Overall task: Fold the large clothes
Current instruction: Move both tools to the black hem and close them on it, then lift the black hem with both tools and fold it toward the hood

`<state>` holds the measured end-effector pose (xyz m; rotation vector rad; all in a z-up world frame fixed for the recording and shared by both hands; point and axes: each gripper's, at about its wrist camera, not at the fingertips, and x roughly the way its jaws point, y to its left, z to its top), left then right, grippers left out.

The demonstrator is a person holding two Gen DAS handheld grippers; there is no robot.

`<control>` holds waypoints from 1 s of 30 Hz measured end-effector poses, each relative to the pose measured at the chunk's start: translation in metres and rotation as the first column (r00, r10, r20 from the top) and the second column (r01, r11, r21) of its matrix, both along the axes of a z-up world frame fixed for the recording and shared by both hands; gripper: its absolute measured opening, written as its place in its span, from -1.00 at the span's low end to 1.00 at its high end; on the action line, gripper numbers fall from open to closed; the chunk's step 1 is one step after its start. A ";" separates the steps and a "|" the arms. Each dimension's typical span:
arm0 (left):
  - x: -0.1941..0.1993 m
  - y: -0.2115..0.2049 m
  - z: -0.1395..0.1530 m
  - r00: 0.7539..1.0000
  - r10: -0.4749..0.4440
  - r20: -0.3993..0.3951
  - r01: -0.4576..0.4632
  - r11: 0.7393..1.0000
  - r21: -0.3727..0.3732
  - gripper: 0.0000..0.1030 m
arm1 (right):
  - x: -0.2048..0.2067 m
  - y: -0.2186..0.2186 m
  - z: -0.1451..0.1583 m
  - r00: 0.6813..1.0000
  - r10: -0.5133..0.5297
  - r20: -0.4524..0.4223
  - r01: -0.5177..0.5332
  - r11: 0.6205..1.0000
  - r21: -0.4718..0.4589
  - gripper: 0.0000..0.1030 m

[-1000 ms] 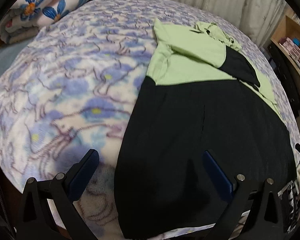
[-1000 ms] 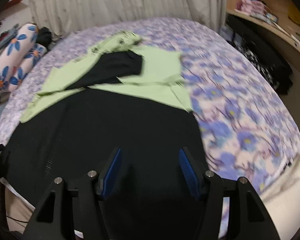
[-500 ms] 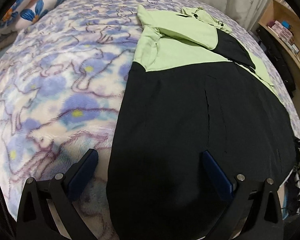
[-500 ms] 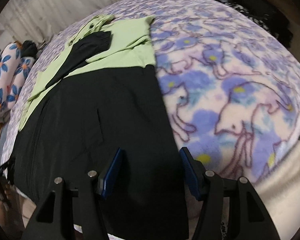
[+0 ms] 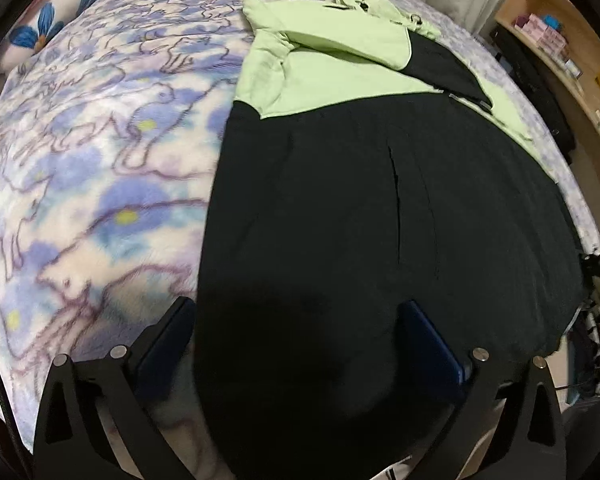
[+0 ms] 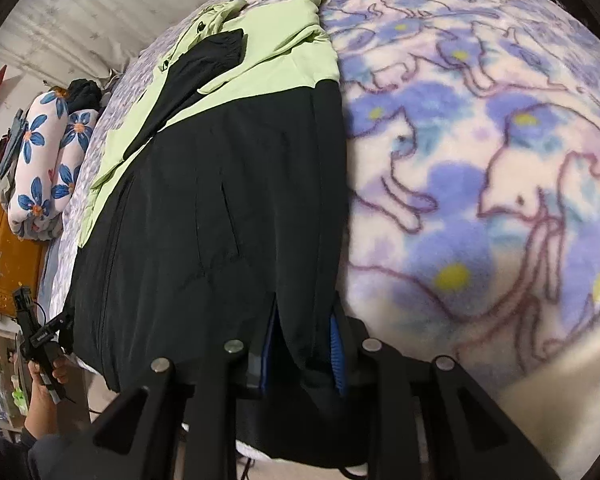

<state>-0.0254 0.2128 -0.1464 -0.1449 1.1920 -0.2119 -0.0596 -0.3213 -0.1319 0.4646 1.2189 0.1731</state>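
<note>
At the near edge of the bed, the right tongs point(image 6: 302, 354) have just been closing and now pinch a fold of the jacket point(image 6: 220, 200) at its black hem, the cloth bunched between the two blue pads. The left tongs point(image 5: 296, 344) stand wide apart over the other end of the same hem: one finger sits above the blanket point(image 5: 100, 160) just beside the jacket's edge, the other above the black cloth, and neither pad presses on anything.

The jacket lies spread flat on the bed, black in its lower half and light green above, with a black sleeve folded across the green chest. Its hem reaches the near side of the mattress.

The blanket under it is fleece, printed with purple-outlined cats and blue flowers with yellow centres. In the right wrist view a person's hand point(image 6: 46, 380) holds the left tongs' handle at the bed's corner. Rolled bedding point(image 6: 44, 160) with blue flowers lies at the far side. A wooden shelf point(image 5: 572, 64) beside the bed carries small pink boxes; any writing on them is too small to read.
</note>
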 end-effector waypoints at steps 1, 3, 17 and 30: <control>0.000 -0.003 0.002 1.000 -0.007 0.007 0.007 1.000 0.000 0.51 | 0.000 0.004 0.002 1.000 0.010 0.008 -0.010 1.000 0.012 -0.89; 0.000 -0.004 0.011 1.000 -0.004 0.018 0.005 0.999 -0.036 -0.73 | -0.002 0.013 0.010 0.999 0.030 0.032 -0.029 1.000 -0.010 -0.91; -0.068 0.014 0.085 0.986 0.161 0.043 -0.145 0.955 -0.257 -0.97 | -0.052 0.027 0.110 0.973 0.051 0.223 -0.051 0.999 -0.009 -0.96; -0.032 0.021 0.127 0.968 0.239 0.079 -0.194 0.908 -0.370 -0.96 | -0.024 0.000 0.105 0.977 -0.160 0.139 0.132 0.973 0.190 -0.95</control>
